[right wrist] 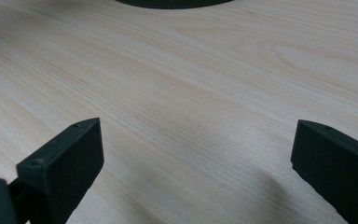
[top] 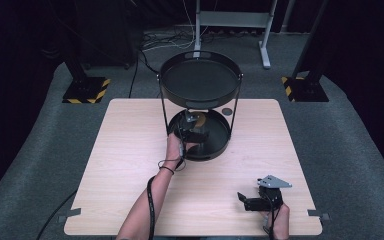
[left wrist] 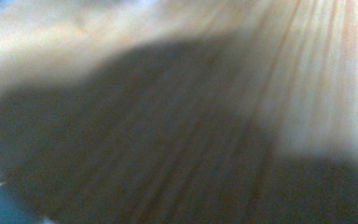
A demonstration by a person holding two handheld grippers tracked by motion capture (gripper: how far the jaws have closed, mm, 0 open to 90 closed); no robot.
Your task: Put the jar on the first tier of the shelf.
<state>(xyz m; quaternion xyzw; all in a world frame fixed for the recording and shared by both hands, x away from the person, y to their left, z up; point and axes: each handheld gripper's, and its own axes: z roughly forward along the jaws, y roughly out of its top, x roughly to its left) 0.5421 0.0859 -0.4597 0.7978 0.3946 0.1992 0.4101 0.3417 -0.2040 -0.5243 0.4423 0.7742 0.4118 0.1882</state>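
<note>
Left gripper reaching into the lower tray of a two-tier stand

High view: the left gripper (top: 194, 131) is inside the lower tray (top: 222, 142) of the black stand, under the upper tray (top: 200, 80), close to a small brownish thing (top: 200, 120) I cannot identify; whether its jaws are parted or clenched on anything I cannot tell. The right gripper (top: 250, 201) rests idle on the desk (top: 130, 165) near the front edge, well apart from the stand. Left gripper view: a blur of pale wood grain and dark shadow, no jaws readable. Right gripper view: the right gripper's jaws stand wide apart, released, over bare desk. Judged step: picking or placing in the lower tray; next calls for a careful move clear of the stand's thin posts.
</note>
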